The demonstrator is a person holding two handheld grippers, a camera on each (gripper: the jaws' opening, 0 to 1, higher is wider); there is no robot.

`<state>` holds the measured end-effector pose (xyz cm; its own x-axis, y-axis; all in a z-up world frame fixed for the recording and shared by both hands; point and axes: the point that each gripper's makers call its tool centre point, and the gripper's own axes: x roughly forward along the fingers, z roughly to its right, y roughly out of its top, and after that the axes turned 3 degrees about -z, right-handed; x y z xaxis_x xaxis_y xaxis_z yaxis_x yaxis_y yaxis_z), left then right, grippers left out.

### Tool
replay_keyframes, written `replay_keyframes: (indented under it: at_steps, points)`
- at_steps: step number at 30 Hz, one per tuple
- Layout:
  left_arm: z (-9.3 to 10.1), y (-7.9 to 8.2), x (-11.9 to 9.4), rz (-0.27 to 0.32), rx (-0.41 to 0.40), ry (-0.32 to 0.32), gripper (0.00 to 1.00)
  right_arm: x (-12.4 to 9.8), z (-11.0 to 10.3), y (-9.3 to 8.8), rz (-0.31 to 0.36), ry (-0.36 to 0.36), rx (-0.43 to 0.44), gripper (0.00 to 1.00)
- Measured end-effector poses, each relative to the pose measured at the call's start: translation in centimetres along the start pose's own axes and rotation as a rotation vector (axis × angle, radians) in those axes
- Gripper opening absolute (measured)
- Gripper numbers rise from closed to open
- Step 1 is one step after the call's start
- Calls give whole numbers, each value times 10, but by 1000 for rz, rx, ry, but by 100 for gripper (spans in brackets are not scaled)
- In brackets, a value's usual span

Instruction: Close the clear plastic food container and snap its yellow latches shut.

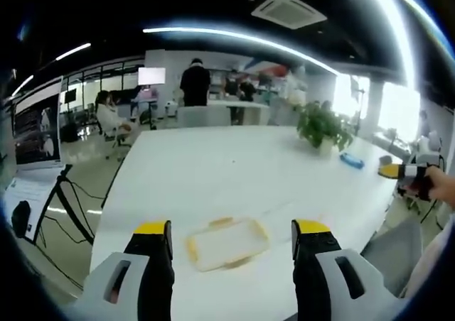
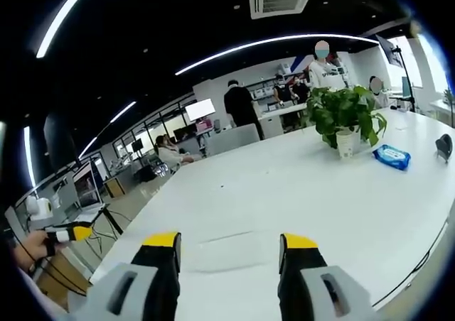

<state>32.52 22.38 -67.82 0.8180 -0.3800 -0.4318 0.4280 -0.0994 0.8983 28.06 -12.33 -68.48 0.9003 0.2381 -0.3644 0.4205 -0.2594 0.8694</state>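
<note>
The clear plastic food container (image 1: 227, 241) lies flat on the white table (image 1: 213, 172), with yellow latches along its edges. My left gripper (image 1: 232, 230) hovers just short of it, open, one jaw on each side of it and nothing held. A hand holds my right gripper (image 1: 392, 170) off the table's right edge. In the right gripper view, my right gripper (image 2: 230, 241) is open over the table (image 2: 284, 186). A faint clear rectangle (image 2: 231, 256) lies on the table between its jaws; I cannot tell what it is. My left gripper (image 2: 75, 232) shows at far left, held in a hand.
A potted plant (image 1: 320, 126) (image 2: 345, 118) and a blue packet (image 1: 352, 160) (image 2: 392, 156) sit on the table's far right. A dark object (image 2: 444, 145) lies near the right edge. Several people, desks and chairs (image 1: 114, 126) fill the office behind.
</note>
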Motion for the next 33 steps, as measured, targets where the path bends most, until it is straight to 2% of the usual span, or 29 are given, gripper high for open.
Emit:
replay_keyframes:
  at_steps: [10,20,23,26,33]
  points:
    - [1,3,1,14,-18,-12,66,3,-3,1,-3,5,-14,54]
    - [2,-2,3,9,-44,-18,66,4,-8,-2,-10,18,-44,54]
    - [1,-4,5,7,-50,-19,66,10,-11,-6,-30,27,-81,55]
    - [0,-7,7,3,-52,-22,66,16,-10,-5,-36,31,-82,55]
    - [-10,-14,13,-11,-65,-9,66,32,-23,-11,-59,58,-93,53]
